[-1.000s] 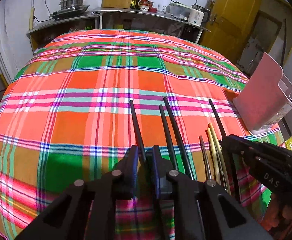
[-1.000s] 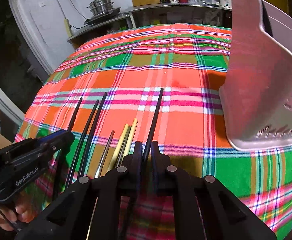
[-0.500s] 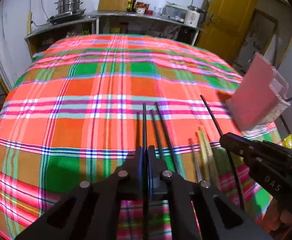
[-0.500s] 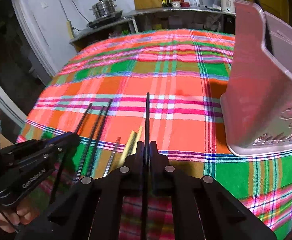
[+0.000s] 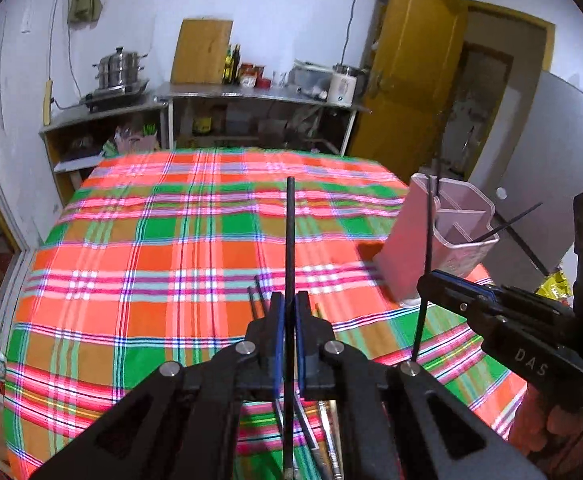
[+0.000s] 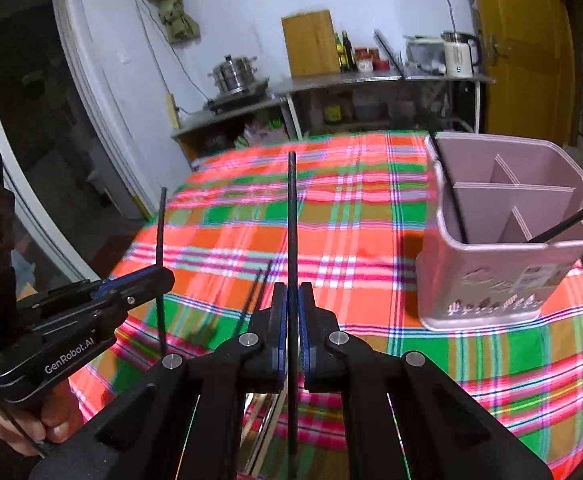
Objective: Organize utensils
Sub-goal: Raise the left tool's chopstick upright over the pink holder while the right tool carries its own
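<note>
My left gripper (image 5: pixel 290 308) is shut on a black chopstick (image 5: pixel 290 232) that stands up above the plaid tablecloth (image 5: pixel 151 248). My right gripper (image 6: pixel 291 300) is likewise shut on a second black chopstick (image 6: pixel 291 216), raised off the cloth. Each wrist view shows the other gripper from the side: the right gripper (image 5: pixel 425 280) near the pink divided holder (image 5: pixel 407 248), the left gripper (image 6: pixel 163 276) at the left. The holder (image 6: pixel 491 280) stands at the right with two black chopsticks (image 6: pixel 455 200) leaning in it. Several more chopsticks (image 6: pixel 259 288) lie on the cloth below the grippers.
Beyond the table's far edge stand metal shelves (image 5: pixel 251 100) with a steamer pot (image 5: pixel 119 68), bottles and a kettle. A yellow door (image 5: pixel 407 72) is at the back right. A person's hand (image 6: pixel 31 428) holds the left gripper's handle.
Both grippers closed on a black chopstick each and rose, lifting the chopsticks off the cloth. The views now look higher, with the holder's open top in sight.
</note>
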Demonstrator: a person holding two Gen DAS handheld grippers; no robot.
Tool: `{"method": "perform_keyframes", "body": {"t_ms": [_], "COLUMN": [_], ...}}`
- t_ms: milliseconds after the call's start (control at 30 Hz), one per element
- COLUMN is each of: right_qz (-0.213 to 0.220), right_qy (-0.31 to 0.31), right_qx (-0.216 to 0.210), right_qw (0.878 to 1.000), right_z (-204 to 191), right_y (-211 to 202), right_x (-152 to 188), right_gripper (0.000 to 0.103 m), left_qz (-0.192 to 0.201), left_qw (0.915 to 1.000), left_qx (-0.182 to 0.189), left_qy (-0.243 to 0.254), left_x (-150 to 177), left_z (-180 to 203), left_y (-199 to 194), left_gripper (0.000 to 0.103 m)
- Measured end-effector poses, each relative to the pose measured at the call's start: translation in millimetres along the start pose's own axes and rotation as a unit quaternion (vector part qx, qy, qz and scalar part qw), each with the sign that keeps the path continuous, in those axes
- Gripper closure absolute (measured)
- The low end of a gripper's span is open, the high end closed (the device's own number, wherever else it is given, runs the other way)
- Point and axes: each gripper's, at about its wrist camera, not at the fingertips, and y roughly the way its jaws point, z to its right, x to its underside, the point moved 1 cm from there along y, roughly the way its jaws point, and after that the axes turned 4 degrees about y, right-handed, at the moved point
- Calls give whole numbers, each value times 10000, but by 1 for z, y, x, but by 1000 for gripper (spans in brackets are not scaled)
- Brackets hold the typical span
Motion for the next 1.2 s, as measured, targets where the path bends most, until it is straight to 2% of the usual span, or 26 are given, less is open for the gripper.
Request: {"method": "perform_keyframes", "body": {"t_ms": [633,967,1200], "right_qz": [576,852,1183], "right_qy": [109,301,410], "right_qx": [90,301,502], "right_qw": [9982,9955,9909], "right_z": [17,47,68], "right_y": [-63,-94,-120], "right_x": [-14,-22,-41], "right_gripper": [98,98,98], "left_qz": [276,280,478], "left_qw": [9991,9965,9920], "left_qx": [304,765,1126], "left_qy": [105,212,303], "left_x": [-24,-47,-80], "left_z": [32,65,94], "left_y": [-26,-21,-27], "left_gripper": [97,97,97]}}
